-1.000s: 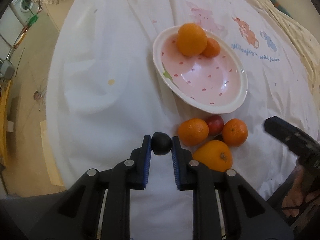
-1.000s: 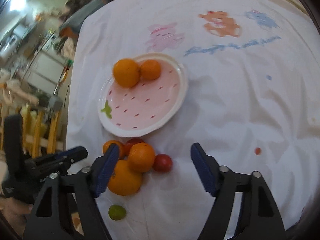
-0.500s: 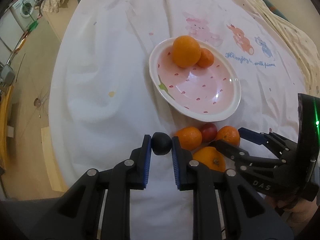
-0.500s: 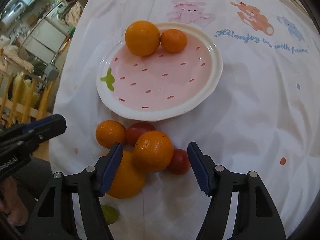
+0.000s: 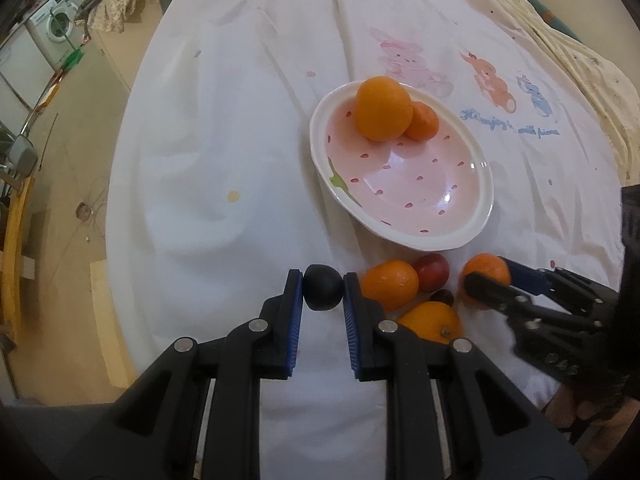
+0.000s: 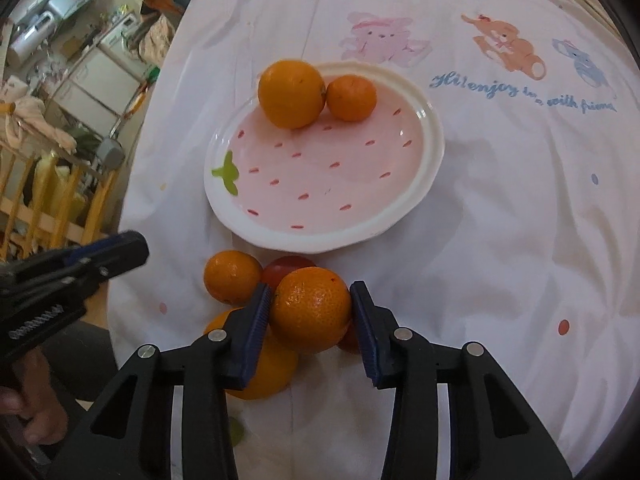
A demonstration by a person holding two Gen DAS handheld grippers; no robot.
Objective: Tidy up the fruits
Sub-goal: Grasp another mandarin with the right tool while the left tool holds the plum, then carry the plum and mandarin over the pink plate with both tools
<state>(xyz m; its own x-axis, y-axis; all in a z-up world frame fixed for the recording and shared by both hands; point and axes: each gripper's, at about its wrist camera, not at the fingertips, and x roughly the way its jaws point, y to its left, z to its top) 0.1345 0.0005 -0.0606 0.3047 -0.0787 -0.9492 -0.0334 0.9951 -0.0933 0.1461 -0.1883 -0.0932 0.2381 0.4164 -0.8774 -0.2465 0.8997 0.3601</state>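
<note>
A pink strawberry-pattern plate point(image 5: 476, 224) point(image 6: 432, 152) holds a large orange point(image 6: 291, 94) and a small mandarin point(image 6: 352, 97). My left gripper point(image 5: 323, 292) is shut on a small dark round fruit point(image 5: 323, 293), held near the table's front edge. My right gripper point(image 6: 312, 312) is shut on a mandarin point(image 6: 312, 310) in the fruit pile; it also shows in the left wrist view point(image 5: 486, 276). Around it lie another mandarin point(image 6: 232, 277), a red fruit point(image 6: 286, 270) and a large orange point(image 6: 264, 368).
A small green fruit point(image 6: 237, 432) lies near the front edge, partly hidden. The white cartoon-print tablecloth point(image 6: 520, 220) covers the round table. Floor, a washing machine point(image 5: 56, 26) and furniture lie to the left.
My right gripper moved down onto the pile and closed from wide open onto the mandarin. My left gripper kept hold of the dark fruit and stayed about where it was.
</note>
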